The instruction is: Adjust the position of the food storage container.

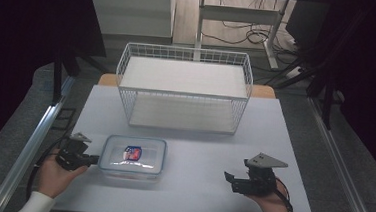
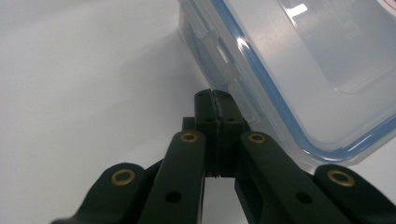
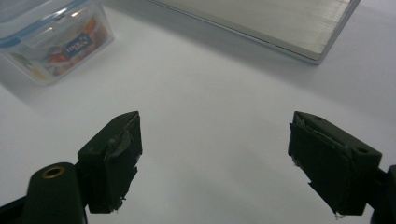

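Jaws of left gripper point(image 2: 215, 100) pressed together beside clear rigid blue-sealed plastic container point(image 1: 132, 156), right gripper point(image 3: 215, 161) spread wide; we judge it light, slick, best gripped at latch tabs.

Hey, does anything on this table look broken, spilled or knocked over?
Nothing stands out. The lidded plastic box sits flat, the wire rack stands upright, and the table shows no spill.
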Motion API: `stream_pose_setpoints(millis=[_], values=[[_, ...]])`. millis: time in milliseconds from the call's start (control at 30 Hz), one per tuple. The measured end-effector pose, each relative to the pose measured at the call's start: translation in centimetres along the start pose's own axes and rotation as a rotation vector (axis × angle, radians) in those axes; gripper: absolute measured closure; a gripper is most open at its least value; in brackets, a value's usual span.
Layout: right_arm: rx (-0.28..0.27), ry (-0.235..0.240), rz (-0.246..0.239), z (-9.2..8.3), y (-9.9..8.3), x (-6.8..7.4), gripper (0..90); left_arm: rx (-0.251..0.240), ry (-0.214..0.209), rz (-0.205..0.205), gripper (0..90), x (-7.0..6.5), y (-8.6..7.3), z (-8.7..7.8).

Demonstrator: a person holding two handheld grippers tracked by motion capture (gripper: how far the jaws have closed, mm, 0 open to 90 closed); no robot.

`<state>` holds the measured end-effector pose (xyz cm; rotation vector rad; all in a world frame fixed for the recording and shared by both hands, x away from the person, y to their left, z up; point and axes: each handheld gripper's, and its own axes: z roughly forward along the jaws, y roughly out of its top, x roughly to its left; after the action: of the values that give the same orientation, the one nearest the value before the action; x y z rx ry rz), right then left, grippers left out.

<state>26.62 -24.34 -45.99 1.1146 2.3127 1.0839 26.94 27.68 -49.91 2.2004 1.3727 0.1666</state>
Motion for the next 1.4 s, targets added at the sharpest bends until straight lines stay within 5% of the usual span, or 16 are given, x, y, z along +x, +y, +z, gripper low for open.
stream_pose_setpoints(millis=[167, 733, 833, 1400], values=[[0.008, 0.006, -0.003, 0.1, -0.1, 0.0, 17.8, 0.010, -0.029, 0.048, 90.0, -2.0, 1.4, 1.0], [0.023, 0.016, -0.012, 0.3, -0.1, 0.2, 17.8, 0.013, -0.046, 0.089, 90.0, -4.6, 5.1, 3.6], [0.021, 0.017, -0.011, 0.3, -0.1, 0.1, 17.8, 0.014, -0.084, 0.098, 90.0, -5.3, 5.5, 4.0], [0.020, 0.016, -0.012, 0.3, -0.1, 0.1, 17.8, 0.013, -0.138, 0.139, 90.0, -8.0, 6.4, 4.9]])
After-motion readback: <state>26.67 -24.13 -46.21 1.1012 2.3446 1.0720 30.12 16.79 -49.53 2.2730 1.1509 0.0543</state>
